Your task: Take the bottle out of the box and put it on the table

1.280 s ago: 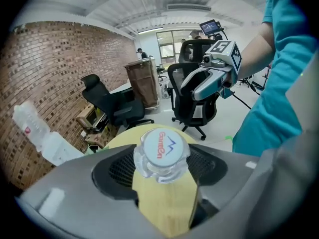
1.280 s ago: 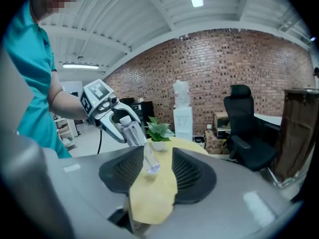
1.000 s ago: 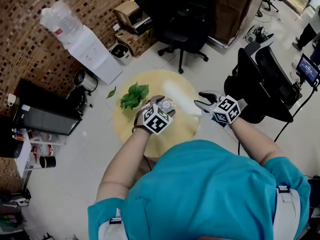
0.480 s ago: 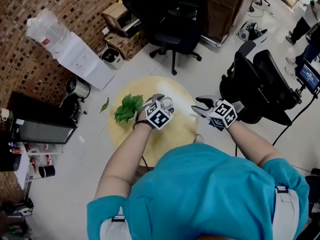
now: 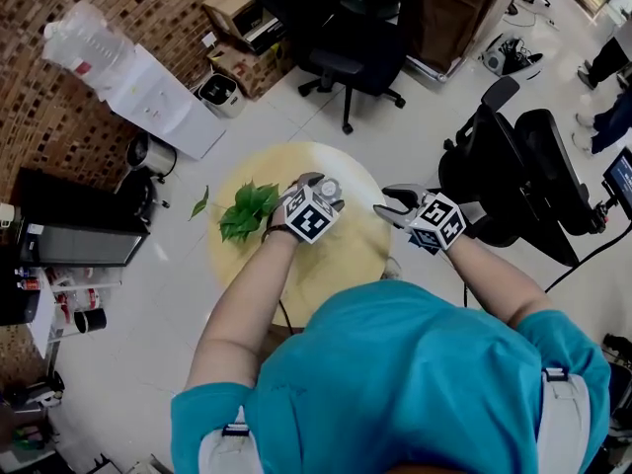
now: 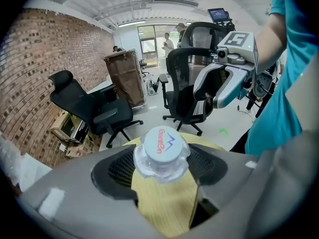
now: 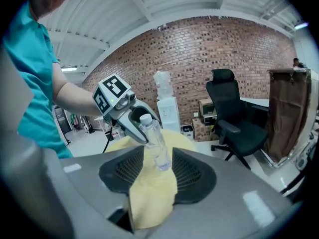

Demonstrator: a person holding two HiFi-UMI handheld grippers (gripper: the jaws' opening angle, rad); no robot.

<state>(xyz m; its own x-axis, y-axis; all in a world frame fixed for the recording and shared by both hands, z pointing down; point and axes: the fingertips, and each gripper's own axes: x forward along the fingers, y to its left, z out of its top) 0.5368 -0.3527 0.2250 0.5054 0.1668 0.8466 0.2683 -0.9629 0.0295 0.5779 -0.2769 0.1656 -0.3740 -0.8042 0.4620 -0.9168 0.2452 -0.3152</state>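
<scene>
Right gripper view alone, whole bottle (image 7: 155, 141), seemingly gripped

Office: swivel chairs (image 5: 341, 62), water dispenser (image 5: 158, 97)

- 1 bottle (image 6: 161, 151): slim, clear plastic, closed with a white cap that bears red and blue print.
- It stands almost upright, leaning slightly, clamped just below the cap between the jaws of the left gripper (image 5: 322, 194).
- It is over the far half of the round yellow table (image 5: 336, 260). Whether its base touches the tabletop cannot be told.
</scene>
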